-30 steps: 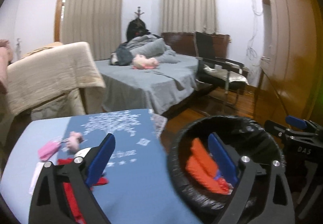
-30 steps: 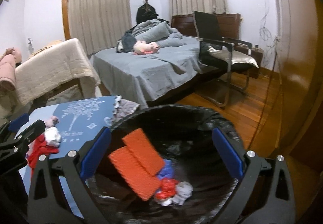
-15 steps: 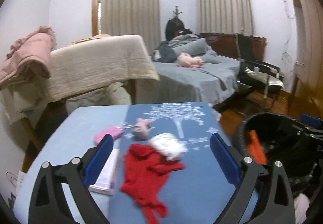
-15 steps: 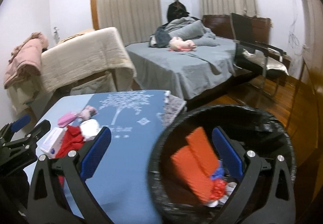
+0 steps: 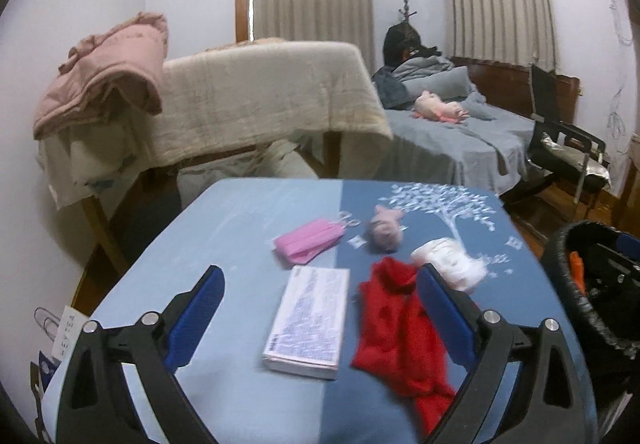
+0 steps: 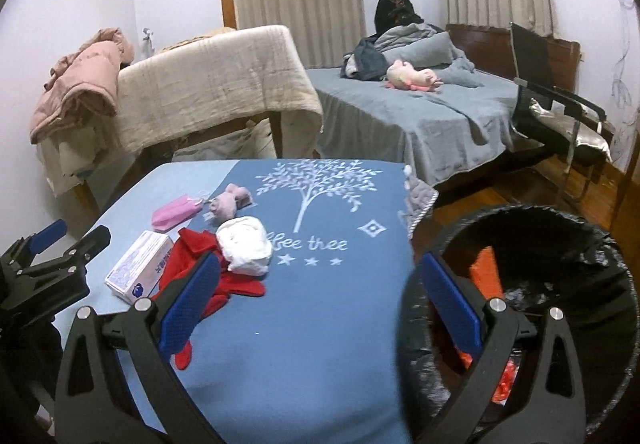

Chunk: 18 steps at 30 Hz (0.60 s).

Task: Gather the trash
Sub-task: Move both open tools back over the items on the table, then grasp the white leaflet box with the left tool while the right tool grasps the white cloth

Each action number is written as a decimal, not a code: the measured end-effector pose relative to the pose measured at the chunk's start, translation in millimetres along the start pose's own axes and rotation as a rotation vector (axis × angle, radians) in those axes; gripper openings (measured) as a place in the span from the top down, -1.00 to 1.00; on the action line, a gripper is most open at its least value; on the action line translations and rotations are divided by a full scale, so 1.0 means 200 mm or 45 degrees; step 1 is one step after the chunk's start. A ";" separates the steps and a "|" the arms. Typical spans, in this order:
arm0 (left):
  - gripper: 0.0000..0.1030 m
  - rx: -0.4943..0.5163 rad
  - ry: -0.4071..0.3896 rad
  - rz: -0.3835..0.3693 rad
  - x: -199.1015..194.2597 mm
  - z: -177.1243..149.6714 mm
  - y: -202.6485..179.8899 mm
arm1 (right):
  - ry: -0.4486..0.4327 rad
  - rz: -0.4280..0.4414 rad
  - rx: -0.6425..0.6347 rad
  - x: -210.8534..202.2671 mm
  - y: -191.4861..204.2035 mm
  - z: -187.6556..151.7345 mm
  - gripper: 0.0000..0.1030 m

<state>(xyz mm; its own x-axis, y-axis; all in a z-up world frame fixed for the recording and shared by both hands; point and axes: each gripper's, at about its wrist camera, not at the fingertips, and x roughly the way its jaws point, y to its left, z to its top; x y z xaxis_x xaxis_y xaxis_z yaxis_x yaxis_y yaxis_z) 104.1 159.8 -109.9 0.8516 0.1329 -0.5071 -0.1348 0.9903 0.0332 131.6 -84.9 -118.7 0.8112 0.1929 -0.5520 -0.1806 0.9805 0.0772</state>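
On the blue table [image 5: 240,220] lie a white box [image 5: 308,322], a red cloth [image 5: 404,332], a white crumpled wad [image 5: 452,262], a pink mask [image 5: 310,242] and a small pink plush [image 5: 386,232]. My left gripper [image 5: 320,308] hangs open above the box and the red cloth, holding nothing. My right gripper [image 6: 320,300] is open over the table's right edge, beside the black-lined trash bin [image 6: 560,244], which holds orange pieces [image 6: 486,276]. The white wad [image 6: 244,246], red cloth [image 6: 188,256] and box [image 6: 140,268] show left of its fingers. The left gripper [image 6: 48,264] appears at the far left.
Behind the table stand a rack draped with a beige blanket [image 5: 264,96] and a pink jacket [image 5: 108,68], a grey bed [image 6: 420,116] and a black chair [image 6: 560,112]. Wooden floor lies to the right.
Both grippers swung left, away from the bin and over the table. The table items now fill the left wrist view; the bin has slid to the right edge of both views.
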 end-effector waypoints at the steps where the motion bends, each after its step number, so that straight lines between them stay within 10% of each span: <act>1: -0.84 -0.007 0.014 0.010 0.02 -0.01 0.02 | 0.007 0.006 -0.005 0.02 0.02 0.00 -0.89; 18: -0.73 -0.039 0.218 0.006 0.32 -0.13 0.09 | 0.094 0.050 -0.033 0.26 0.12 -0.04 -0.89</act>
<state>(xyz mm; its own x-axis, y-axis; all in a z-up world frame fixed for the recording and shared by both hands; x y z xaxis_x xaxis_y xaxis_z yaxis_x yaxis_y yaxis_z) 142.9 184.2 -163.8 0.7527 0.1264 -0.6461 -0.1564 0.9876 0.0111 164.3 -52.5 -151.8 0.7603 0.2272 -0.6085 -0.2269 0.9707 0.0789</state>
